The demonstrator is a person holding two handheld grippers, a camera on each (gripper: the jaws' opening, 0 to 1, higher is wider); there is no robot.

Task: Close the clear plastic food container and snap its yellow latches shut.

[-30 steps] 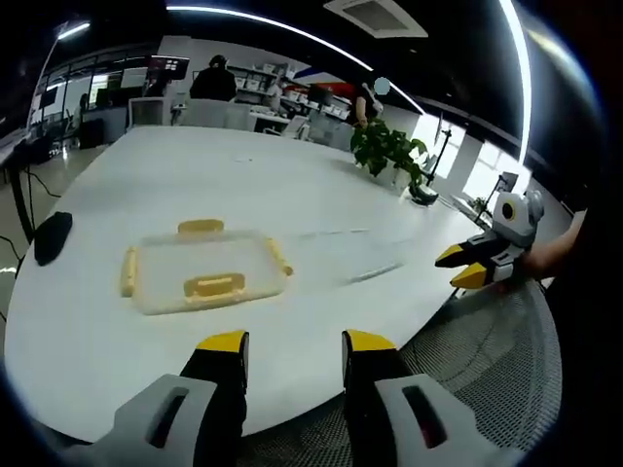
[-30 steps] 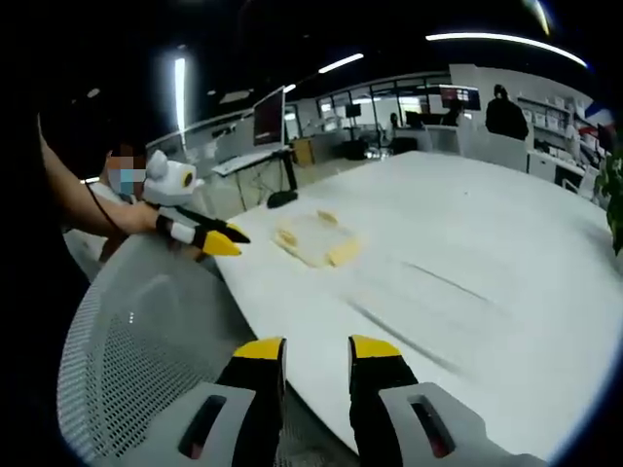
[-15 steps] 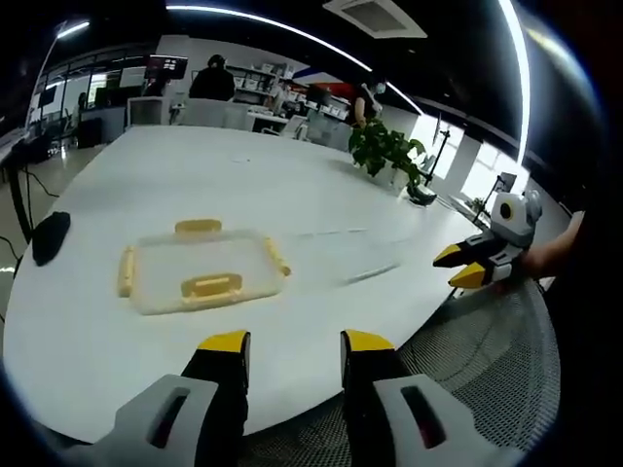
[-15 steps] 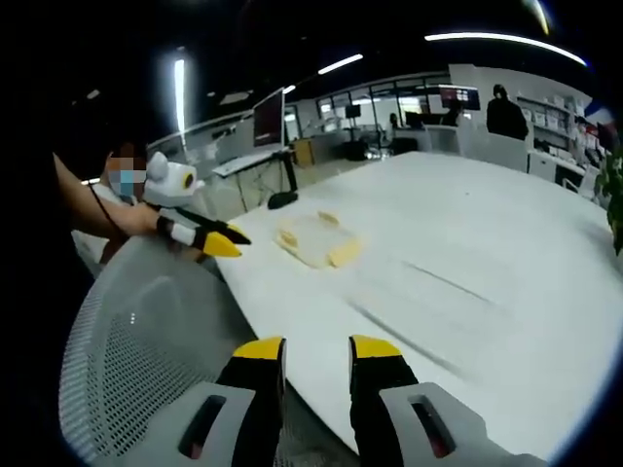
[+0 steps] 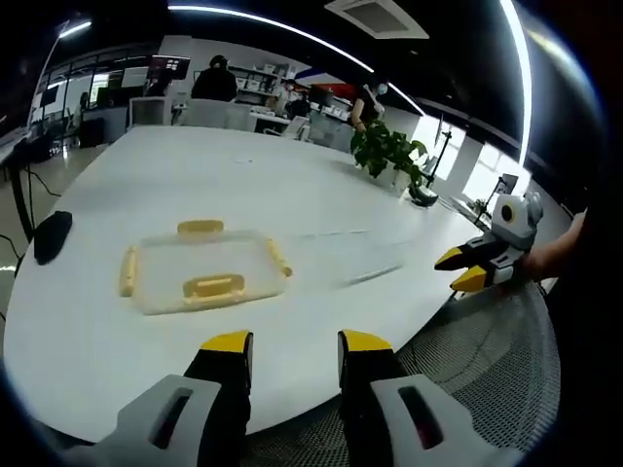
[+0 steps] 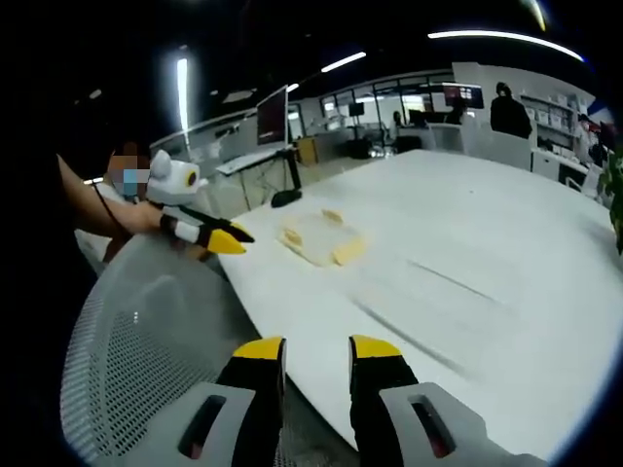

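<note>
Clear plastic food container (image 5: 202, 272) with yellow latches sits flat on the big white oval table (image 5: 292, 195), at 11 o'clock from the left gripper (image 5: 284, 342), well apart. In the right gripper view the same container (image 6: 316, 238) lies at 12 o'clock, far beyond the right gripper (image 6: 317, 348).

Handling, judged: light, thin-walled, fairly stiff but flexy lid; smooth plastic on a smooth top, so it will likely skid if pushed sideways. Best pin one side down and press straight down on a latch tab. Near latch (image 5: 213, 286) faces the left gripper; side latches (image 5: 128, 270) at 9 o'clock and 3 o'clock of the box, a far one at 12. Lid seems already lying on top; can't tell if latches are snapped.

Fingers: left gripper's jaws parted with a clear gap, empty, touching nothing, hanging over the table edge above a grey mesh chair (image 5: 477, 370). Right gripper likewise parted, empty, off the table edge.
</note>
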